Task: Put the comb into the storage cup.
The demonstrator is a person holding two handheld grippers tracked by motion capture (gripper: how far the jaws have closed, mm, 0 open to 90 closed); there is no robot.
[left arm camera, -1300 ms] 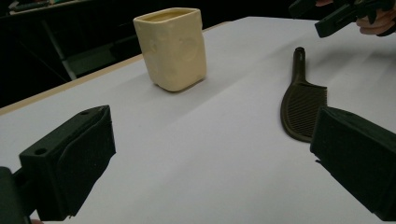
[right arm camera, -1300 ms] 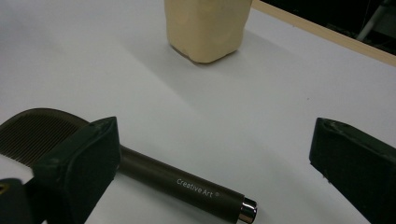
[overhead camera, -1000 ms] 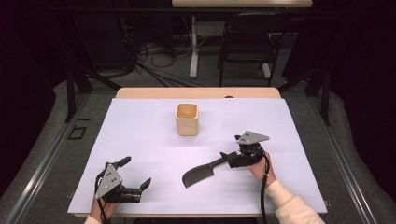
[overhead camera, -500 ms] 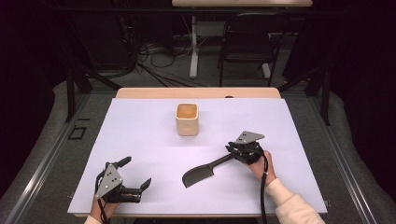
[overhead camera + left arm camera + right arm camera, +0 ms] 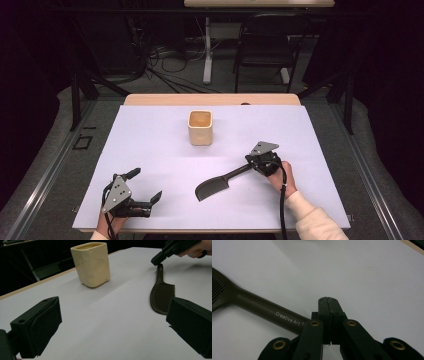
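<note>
L gripper [image 5: 146, 187] rests at the near-left table edge, hand under it, jaws wide apart w/ nothing between. R gripper [image 5: 249, 159], wrist angled in from near-right, has just been closing; its jaws are pressed together, and the comb's handle passes beside/under them – can't tell if pinched. Comb [image 5: 214, 185] lies flat mid-table [image 5: 150, 135]. Farther back: cream cup [image 5: 200, 128], upright, contents unclear.

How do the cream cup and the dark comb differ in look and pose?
The cup is cream and squarish; the comb is dark brown, long and thin. The cup stands upright, open end up; the comb lies flat. Both rest on the white table.
</note>
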